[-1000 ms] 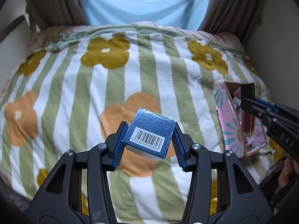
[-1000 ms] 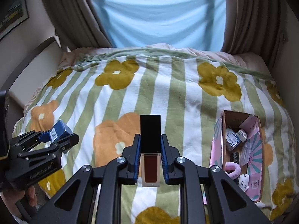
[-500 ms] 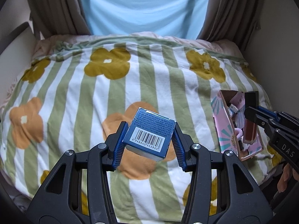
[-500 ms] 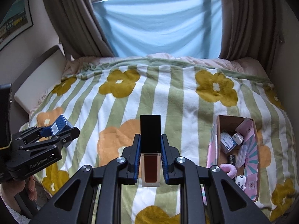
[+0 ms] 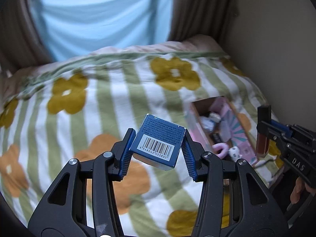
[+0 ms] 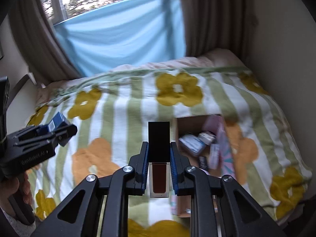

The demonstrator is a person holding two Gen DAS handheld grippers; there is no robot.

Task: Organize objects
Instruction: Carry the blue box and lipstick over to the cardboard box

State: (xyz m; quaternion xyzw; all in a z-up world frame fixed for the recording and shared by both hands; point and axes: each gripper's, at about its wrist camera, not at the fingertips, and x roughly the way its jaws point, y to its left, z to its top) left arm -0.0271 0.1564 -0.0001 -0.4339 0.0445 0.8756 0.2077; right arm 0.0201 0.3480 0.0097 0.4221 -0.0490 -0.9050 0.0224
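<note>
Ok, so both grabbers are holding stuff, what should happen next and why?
Probably carry the right gripper forward and to the right until it hangs over the open cardboard box. Its jaws are shut on the dark red bottle, which sits just left of the box, where other small items already lie. The left gripper, holding the blue box, can wait.

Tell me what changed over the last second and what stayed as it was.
Both views have swung right and lifted away from the bed: the open box of small items now sits nearer the middle, and the window shows above the blue cloth. Nothing was taken or released. The left gripper still clamps the blue carton; the right gripper still holds the dark red bottle upright.
</note>
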